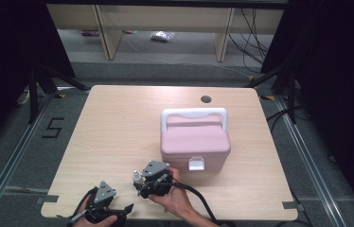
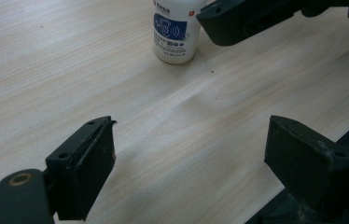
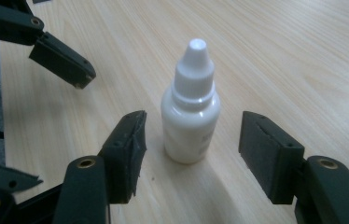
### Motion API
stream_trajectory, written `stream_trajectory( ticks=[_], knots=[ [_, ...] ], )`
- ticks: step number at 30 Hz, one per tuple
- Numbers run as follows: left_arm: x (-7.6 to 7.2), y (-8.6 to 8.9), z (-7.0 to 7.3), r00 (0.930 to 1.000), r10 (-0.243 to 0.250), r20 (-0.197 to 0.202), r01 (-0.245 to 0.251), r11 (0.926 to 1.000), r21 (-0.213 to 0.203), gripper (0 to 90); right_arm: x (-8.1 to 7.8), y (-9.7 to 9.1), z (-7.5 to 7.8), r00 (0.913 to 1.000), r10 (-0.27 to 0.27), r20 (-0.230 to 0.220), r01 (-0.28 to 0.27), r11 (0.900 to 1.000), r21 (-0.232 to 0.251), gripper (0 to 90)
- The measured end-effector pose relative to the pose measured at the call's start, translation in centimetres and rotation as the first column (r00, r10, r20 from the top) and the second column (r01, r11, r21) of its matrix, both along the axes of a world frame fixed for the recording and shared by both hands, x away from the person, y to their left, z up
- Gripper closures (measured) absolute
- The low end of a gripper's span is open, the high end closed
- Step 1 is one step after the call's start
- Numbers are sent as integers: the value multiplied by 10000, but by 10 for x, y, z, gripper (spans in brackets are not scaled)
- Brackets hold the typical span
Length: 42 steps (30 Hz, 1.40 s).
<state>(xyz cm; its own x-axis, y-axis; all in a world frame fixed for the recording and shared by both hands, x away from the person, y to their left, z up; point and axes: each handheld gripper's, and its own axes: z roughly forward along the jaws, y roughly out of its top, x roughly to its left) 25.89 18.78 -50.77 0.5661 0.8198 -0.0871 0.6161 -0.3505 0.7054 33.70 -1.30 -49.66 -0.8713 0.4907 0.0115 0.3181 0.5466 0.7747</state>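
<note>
Our right gripper [image 3: 191, 154] open, jaws flanking white dropper bottle [image 3: 190, 121], pads not touching. We centre bottle between jaws, close gently on body, keep upright.

A small white dropper bottle [image 3: 190, 116] stands upright and capped on the wooden surface [image 1: 113, 127], blue-printed label on one side, at seven o'clock from the pink box [image 1: 195, 142].

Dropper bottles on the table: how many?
1. The white dropper bottle stands upright on the table, between the open jaws of the right gripper, untouched. Near the front edge, left of the pink case, whose closed lid could hide more.
</note>
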Motion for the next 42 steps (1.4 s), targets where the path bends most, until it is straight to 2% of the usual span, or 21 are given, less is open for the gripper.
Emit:
stream_trajectory(
  ticks=[2, 3, 5, 12, 13, 16, 19, 20, 21, 25, 29, 31, 34, 35, 36, 37, 38, 39, 40, 42],
  knots=[
    [0, 1, 1, 9999, -50, -111, 51, 9999, 100, 155, 0, 2, 0, 9999, -3, -163, 4, 10000, 64, 452],
    [0, 1, 0, 10000, -9, 13, 9, 10000, -28, 155, 1, 4, -1, 10000, -28, -22, 28, 10000, 91, 458],
    [0, 1, 0, 10000, 52, 22, -52, 9999, -90, 155, 3, 4, -2, 10000, 2, 16, -2, 10000, 58, 461],
    [0, 1, -1, 10000, 88, 10, -88, 10000, -20, 155, 7, 7, -5, 9999, 53, -151, -54, 10000, -35, 486],
    [-1, 2, 0, 9999, -7, -112, 8, 10000, 52, 155, 7, 8, -7, 9999, 39, -157, -39, 10000, 4, 492],
    [-1, 3, 0, 9999, 103, -65, -103, 9999, 22, 155, 7, 10, -7, 9999, 10, -166, -8, 10000, 92, 515],
    [-2, 5, 1, 9999, 26, -162, -25, 10000, 77, 155, 8, 12, -7, 9998, 182, -71, -182, 9998, -27, 562],
    [-2, 5, 0, 9999, 137, -72, -136, 9999, 25, 155, 8, 14, -8, 9999, 137, -86, -136, 9998, 142, 573],
    [-2, 5, 0, 9999, 148, -40, -148, 9999, -1, 155, 8, 15, -7, 9997, 231, 20, -230, 9997, -43, 600],
    [-3, 6, 1, 9998, 159, -78, -159, 9999, 25, 155, 6, 16, -7, 10000, 94, 2, -94, 9999, 51, 604],
    [-3, 5, 1, 9998, 174, -53, -174, 9998, 29, 155, 2, 15, -4, 9996, 279, -68, -279, 9996, 56, 604],
    [-3, 6, 1, 9998, 94, -172, -93, 9999, 79, 155, 1, 12, 0, 9987, 507, -37, -507, 9987, -48, 604],
    [-3, 4, 0, 9998, 175, -18, -175, 9998, -49, 155, -2, 5, 6, 9983, 566, -132, -564, 9983, 131, 604],
    [-4, 5, 1, 10000, 21, -75, -21, 10000, 66, 155, -5, 1, 9, 9980, 544, -328, -540, 9985, 129, 605],
    [-3, 4, 0, 9999, 56, -114, -56, 10000, -5, 155, -5, -3, 11, 9975, 663, -233, -661, 9978, 110, 604],
    [-3, 4, 1, 9999, 43, -148, -41, 9999, 136, 155, -9, -6, 12, 9980, 556, -305, -552, 9984, 157, 604],
    [-3, 5, 1, 9999, -34, -161, 38, 9997, 257, 155, -10, -11, 14, 9975, 681, -175, -681, 9977, 32, 604],
    [-3, 5, 1, 9999, -32, -155, 36, 9997, 252, 155, -13, -22, 15, 9975, 641, -301, -638, 9979, 112, 604],
    [-3, 4, 1, 9999, 65, -116, -63, 9999, 139, 155, -13, -22, 15, 9975, 641, -301, -638, 9979, 112, 604],
    [-2, 5, 1, 9999, 58, -158, -56, 9999, 149, 155, -17, -34, 15, 9978, 598, -276, -594, 9981, 149, 605]
  ],
)
